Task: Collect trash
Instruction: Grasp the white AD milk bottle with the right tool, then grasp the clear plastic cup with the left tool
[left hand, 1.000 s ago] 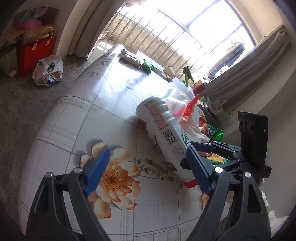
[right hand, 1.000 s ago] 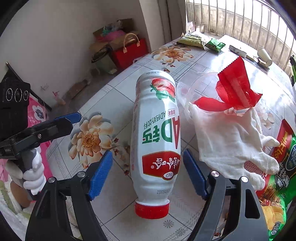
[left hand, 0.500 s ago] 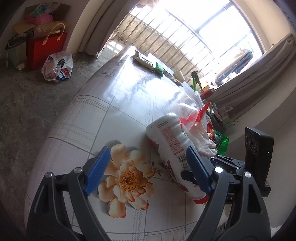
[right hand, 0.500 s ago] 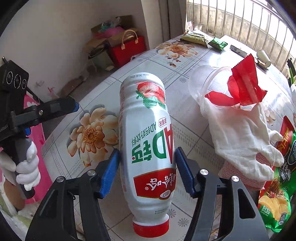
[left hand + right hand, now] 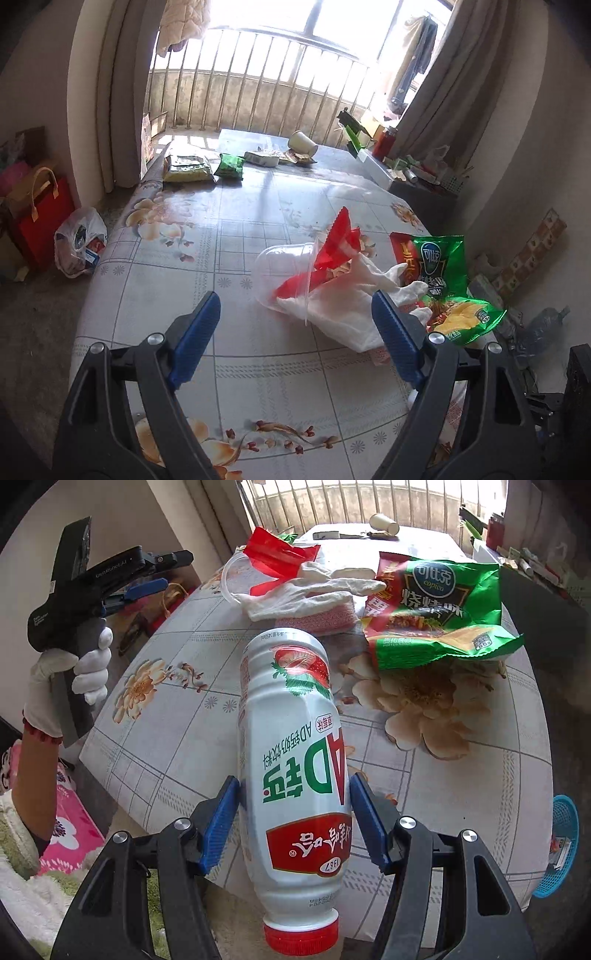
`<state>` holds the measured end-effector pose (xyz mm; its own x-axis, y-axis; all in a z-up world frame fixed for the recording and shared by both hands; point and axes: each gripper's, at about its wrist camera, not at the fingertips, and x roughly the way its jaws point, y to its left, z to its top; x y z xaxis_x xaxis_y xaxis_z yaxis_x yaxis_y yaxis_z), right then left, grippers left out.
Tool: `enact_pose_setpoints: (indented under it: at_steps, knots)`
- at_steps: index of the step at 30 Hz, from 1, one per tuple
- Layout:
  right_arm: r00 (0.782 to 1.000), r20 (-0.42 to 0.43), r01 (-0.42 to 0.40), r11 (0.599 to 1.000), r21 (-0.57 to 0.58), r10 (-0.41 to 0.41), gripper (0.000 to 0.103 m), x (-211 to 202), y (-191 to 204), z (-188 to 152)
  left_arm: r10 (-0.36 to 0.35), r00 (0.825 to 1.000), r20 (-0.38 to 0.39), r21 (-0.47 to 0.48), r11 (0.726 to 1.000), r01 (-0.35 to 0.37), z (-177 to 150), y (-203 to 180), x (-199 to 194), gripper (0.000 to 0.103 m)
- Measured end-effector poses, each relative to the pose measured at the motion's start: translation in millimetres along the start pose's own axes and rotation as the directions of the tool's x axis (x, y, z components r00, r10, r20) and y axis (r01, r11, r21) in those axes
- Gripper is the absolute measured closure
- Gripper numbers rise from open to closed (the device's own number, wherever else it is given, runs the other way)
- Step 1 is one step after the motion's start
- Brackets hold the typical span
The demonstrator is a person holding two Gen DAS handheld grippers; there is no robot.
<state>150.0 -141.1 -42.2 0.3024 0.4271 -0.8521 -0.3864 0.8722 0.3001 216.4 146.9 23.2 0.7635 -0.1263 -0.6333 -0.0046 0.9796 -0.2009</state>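
My right gripper [image 5: 293, 823] is shut on a white AD milk bottle [image 5: 291, 746] with a red cap and holds it lifted above the near table edge. My left gripper [image 5: 295, 332] is open and empty above the floral table [image 5: 240, 354]; it also shows at the left in the right wrist view [image 5: 155, 574]. Ahead of it lie a clear plastic cup [image 5: 284, 273] with a red wrapper [image 5: 338, 236] inside, a white glove [image 5: 347, 299] and a green chip bag [image 5: 439, 266]. The glove [image 5: 306, 594] and chip bag [image 5: 432, 605] also show in the right wrist view.
Snack packets [image 5: 188, 168], a small green packet [image 5: 229, 166] and a paper cup [image 5: 303, 143] lie at the table's far end. A red bag [image 5: 40, 214] and a plastic bag [image 5: 79, 242] sit on the floor at left. A blue basket [image 5: 561, 845] stands right of the table.
My right gripper closed on the bottle and lifted it off the table toward the near edge. My left gripper swung to face the cup, glove and chip bag.
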Motion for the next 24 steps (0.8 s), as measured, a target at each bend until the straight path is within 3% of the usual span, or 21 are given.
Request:
enact_pose_setpoints:
  at_steps: [2,4,7,9,12,15,19,24]
  knots:
    - [1.000,0.024,-0.015,0.997,0.071,0.013,0.043,-6,-17,-9,0.107,0.994,0.011,0.128,0.986,-0.107,6,-19,18,0.024]
    - [0.999,0.044,-0.033,0.992,0.118,0.028,0.043,-10,-28,-14,0.219,0.976,0.023,0.242,0.946,-0.218,9,-34,37,0.033]
    - [0.997,0.064,-0.049,0.988,0.145,0.040,0.043,-13,-35,-19,0.313,0.950,0.000,0.329,0.897,-0.295,11,-40,63,0.054]
    - [0.996,0.070,-0.058,0.987,0.148,0.048,0.043,-14,-36,-21,0.348,0.937,-0.019,0.369,0.874,-0.317,10,-41,74,0.079]
    - [0.996,0.076,-0.062,0.988,0.140,0.052,0.043,-13,-34,-21,0.409,0.912,0.029,0.417,0.825,-0.383,4,-44,76,0.095]
    - [0.995,0.082,-0.074,0.987,0.140,0.063,0.043,-14,-36,-23,0.468,0.876,0.120,0.458,0.756,-0.467,1,-49,69,0.099]
    - [0.993,0.088,-0.090,0.985,0.145,0.078,0.043,-15,-39,-25,0.536,0.810,0.238,0.497,0.649,-0.576,-1,-55,57,0.099]
    - [0.992,0.096,-0.095,0.984,0.148,0.081,0.043,-14,-39,-27,0.553,0.773,0.312,0.487,0.605,-0.630,1,-56,28,0.099]
